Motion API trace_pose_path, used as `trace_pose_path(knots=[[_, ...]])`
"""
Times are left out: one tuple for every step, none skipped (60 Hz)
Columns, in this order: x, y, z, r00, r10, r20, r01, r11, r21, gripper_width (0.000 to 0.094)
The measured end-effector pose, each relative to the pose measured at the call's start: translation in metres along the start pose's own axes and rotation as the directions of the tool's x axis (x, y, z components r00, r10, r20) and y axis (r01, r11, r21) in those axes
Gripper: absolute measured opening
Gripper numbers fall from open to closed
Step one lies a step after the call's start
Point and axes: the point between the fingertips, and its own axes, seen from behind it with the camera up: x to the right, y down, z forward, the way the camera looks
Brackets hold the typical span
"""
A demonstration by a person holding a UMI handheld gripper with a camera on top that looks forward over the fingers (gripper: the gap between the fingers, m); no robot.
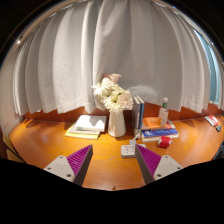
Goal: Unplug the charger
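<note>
A small white charger-like block [128,150] lies on the wooden desk [45,145], just ahead of my right finger's tip, with a thin cable running up from it toward the curtain. My gripper [112,155] is open, its purple pads [80,158] wide apart over bare wood, nothing between them. The charger sits close to the right pad [148,158] but apart from it. I cannot see the socket it plugs into.
A white vase of pale flowers [116,108] stands mid-desk. An open book [87,125] lies to its left. Stacked books [158,128], a bottle [165,108] and a red object [164,142] sit to the right. White curtains [110,45] hang behind.
</note>
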Motion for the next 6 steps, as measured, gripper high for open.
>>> trace_pose_path(knots=[[0.0009, 0.0009, 0.0005, 1.000, -0.001, -0.004, 0.001, 1.000, -0.003, 0.0859], [0.0017, 0.0019, 0.0007, 1.000, -0.002, -0.007, 0.002, 1.000, -0.007, 0.0859], [0.0023, 0.0036, 0.0010, 1.000, -0.002, -0.008, 0.002, 1.000, -0.010, 0.0857], [0.0023, 0.0044, 0.0010, 1.000, -0.002, -0.009, 0.002, 1.000, -0.014, 0.0857], [0.0026, 0.0054, 0.0017, 1.000, -0.002, -0.010, 0.002, 1.000, -0.017, 0.0856], [0.0032, 0.0064, 0.0025, 1.000, -0.002, -0.010, 0.001, 1.000, -0.020, 0.0856]])
